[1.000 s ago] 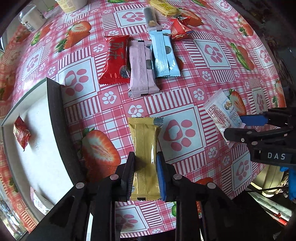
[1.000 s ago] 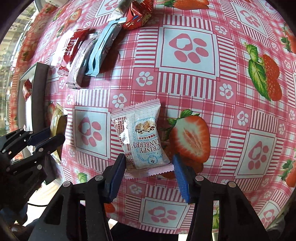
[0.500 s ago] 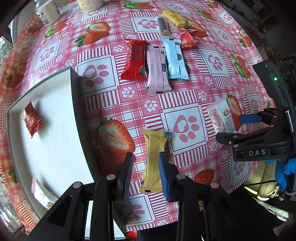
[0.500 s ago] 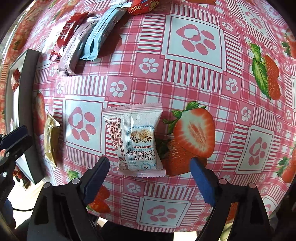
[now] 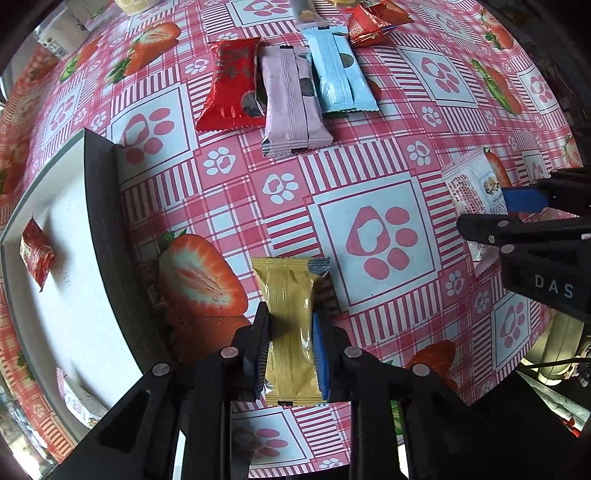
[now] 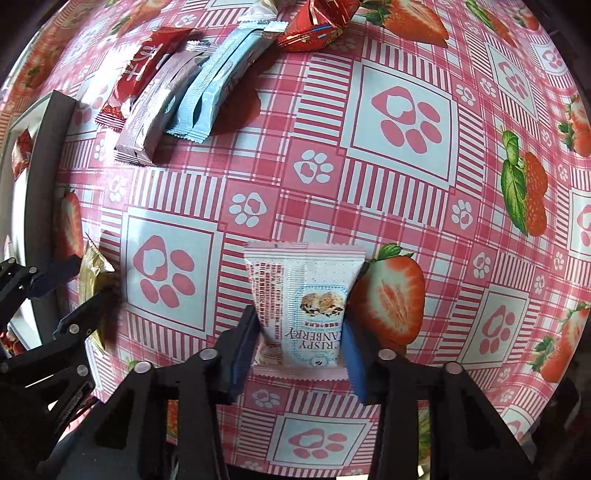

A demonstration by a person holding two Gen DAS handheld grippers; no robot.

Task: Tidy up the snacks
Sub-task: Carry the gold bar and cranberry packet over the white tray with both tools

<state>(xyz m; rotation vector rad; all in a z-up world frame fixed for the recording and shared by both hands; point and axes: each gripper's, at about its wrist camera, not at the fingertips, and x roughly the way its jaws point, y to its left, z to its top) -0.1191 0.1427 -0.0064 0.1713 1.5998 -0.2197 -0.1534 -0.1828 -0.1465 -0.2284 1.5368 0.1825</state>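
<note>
My left gripper [image 5: 290, 343] is shut on a gold snack bar [image 5: 290, 314], held just above the strawberry tablecloth beside the white tray [image 5: 99, 206]. My right gripper [image 6: 299, 343] is shut on a white cranberry snack packet [image 6: 301, 291]. The right gripper also shows at the right edge of the left wrist view [image 5: 517, 218], and the left gripper at the left edge of the right wrist view [image 6: 55, 295]. A small red candy [image 5: 35, 251] lies in the tray.
A red packet [image 5: 232, 85], a pink packet [image 5: 291, 99] and a blue packet [image 5: 340, 74] lie side by side at the far middle. Red wrapped snacks [image 5: 373, 22] lie beyond them. Another packet [image 5: 77, 406] rests in the tray's near corner.
The right gripper's jaws, wide open half a second ago, have shut on the cranberry packet. The left gripper has kept hold of the gold bar while the view shifted back closer to the table.
</note>
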